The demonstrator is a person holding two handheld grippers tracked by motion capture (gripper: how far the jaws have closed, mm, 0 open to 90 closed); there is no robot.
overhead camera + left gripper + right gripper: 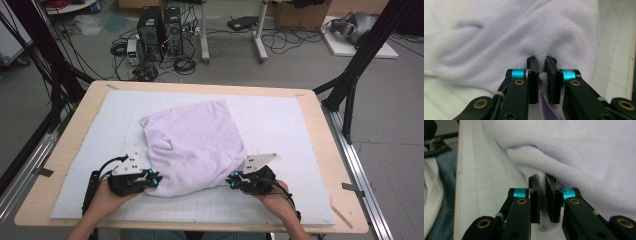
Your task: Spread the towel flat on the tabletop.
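A pale lilac towel (195,145) lies bunched and folded over itself in the middle of the white gridded mat (290,125). My left gripper (152,179) pinches the towel's near left corner; in the left gripper view the jaws are closed on a fold of the towel (499,37) at the gripper's tips (541,62). My right gripper (234,181) holds the near right corner, and in the right gripper view its tips (542,181) clamp an edge of the towel (579,155). A hand grips each tool from the near edge.
The mat covers a wooden table (70,145) with black frame posts (357,55) at both sides. Computers (160,30) and cables lie on the floor beyond the far edge. Bare mat stretches right and left of the towel.
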